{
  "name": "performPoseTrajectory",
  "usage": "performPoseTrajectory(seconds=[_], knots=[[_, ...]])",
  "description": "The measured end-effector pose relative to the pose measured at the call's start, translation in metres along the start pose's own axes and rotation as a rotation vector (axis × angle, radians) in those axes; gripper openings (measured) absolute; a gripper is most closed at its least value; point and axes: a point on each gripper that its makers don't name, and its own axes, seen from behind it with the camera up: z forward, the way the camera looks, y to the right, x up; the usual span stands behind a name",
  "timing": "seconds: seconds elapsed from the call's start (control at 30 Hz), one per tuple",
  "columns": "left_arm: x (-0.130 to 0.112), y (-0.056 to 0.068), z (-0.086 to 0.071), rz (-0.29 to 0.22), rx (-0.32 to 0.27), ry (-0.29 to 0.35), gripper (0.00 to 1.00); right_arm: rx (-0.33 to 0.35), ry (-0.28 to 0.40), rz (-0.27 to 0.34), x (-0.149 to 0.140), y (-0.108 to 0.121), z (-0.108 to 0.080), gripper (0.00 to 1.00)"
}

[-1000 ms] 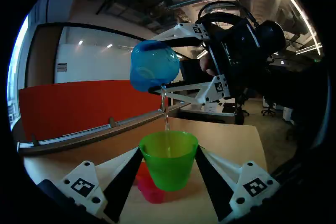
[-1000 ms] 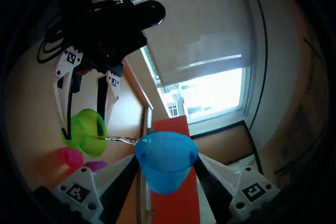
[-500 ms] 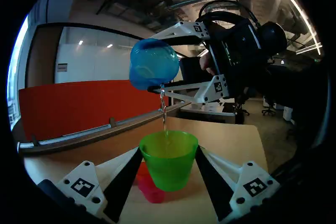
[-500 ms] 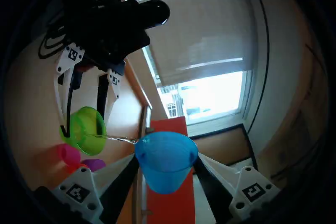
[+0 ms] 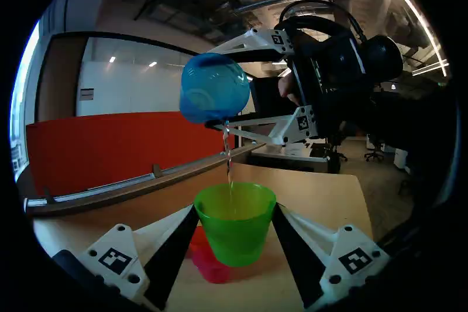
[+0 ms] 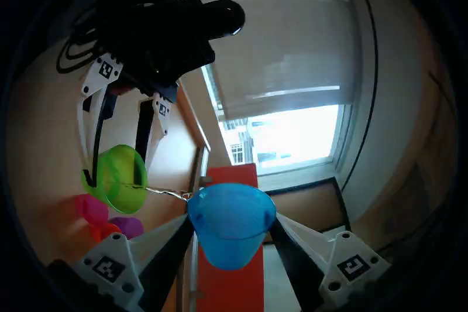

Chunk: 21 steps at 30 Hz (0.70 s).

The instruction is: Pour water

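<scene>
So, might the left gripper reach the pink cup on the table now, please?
Probably not: the left gripper is shut on the green cup, catching water from the blue cup; the pink cup stands close by.

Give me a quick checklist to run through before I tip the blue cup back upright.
1. Right gripper clamps blue cup on both sides: ok.
2. Left gripper clamps green cup on both sides: ok.
3. Water stream lands inside green cup: ok.
4. Green cup upright: ok.
5. Fill level in green cup: cannot tell.
6. Pink cup out of the stream: ok.
</scene>
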Motion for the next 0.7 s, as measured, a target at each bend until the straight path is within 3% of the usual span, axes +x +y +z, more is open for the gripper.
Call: performPoseTrajectory(seconds=[0.7], knots=[[0.0002, 0.0015, 0.0007, 0.000, -0.001, 0.000, 0.87, -0.014, -0.003, -0.066, 0.0004, 0.0018, 0.0017, 0.90]])
